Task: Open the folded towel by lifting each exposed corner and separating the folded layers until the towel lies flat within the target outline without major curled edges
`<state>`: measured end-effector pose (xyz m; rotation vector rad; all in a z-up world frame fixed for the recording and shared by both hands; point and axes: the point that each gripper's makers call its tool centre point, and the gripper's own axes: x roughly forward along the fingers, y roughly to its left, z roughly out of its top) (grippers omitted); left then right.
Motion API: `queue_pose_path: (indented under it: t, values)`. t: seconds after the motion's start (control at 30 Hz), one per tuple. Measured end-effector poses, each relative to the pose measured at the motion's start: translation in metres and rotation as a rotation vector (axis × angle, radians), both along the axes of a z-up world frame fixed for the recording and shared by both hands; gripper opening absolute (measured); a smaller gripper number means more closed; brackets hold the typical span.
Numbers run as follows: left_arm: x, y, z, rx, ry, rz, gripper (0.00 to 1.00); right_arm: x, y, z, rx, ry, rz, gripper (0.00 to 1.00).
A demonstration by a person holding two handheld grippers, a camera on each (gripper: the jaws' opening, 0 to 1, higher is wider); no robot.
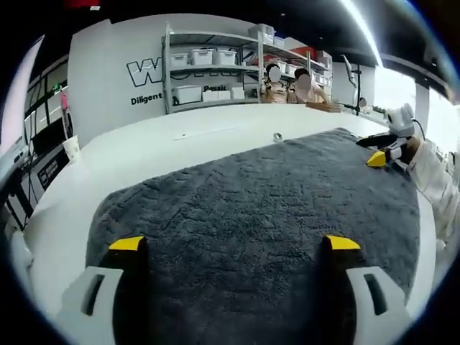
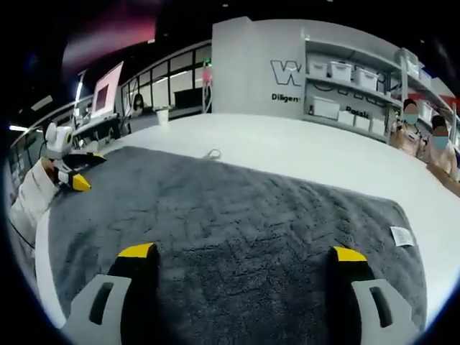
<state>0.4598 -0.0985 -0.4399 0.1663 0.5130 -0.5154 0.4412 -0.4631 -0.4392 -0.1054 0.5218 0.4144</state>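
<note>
A dark grey towel (image 1: 251, 194) lies spread out on the white table (image 1: 165, 147), looking flat, with a slightly wavy far edge. My left gripper (image 1: 234, 244) hovers open over the towel's near part, with nothing between its yellow-tipped jaws. At that view's right edge the right gripper (image 1: 378, 150) sits by the towel's far corner, held by a white-sleeved arm. In the right gripper view the towel (image 2: 237, 205) shows a small white label (image 2: 401, 236) near its right edge. My right gripper (image 2: 243, 251) is open above the cloth. The left gripper (image 2: 77, 172) shows at the towel's left corner.
A small metal object (image 1: 277, 136) lies on the bare table just beyond the towel, also seen as a small metal object (image 2: 212, 154). Shelves with white bins (image 1: 205, 57) stand behind. People sit at the back (image 2: 420, 133). A paper cup (image 1: 72, 147) stands near the table's left edge.
</note>
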Motion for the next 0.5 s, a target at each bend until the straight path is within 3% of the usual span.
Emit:
queue_pose_path:
  t: [0.27,0.5]
  values:
    - [-0.017,0.008,0.012,-0.037,-0.02,0.026,0.99,-0.012,-0.013,0.009,-0.003,-0.015,-0.02,0.98]
    - [-0.035,0.023,0.01,-0.052,-0.017,0.072,0.99,-0.026,-0.022,0.003,-0.029,0.019,-0.027,0.98]
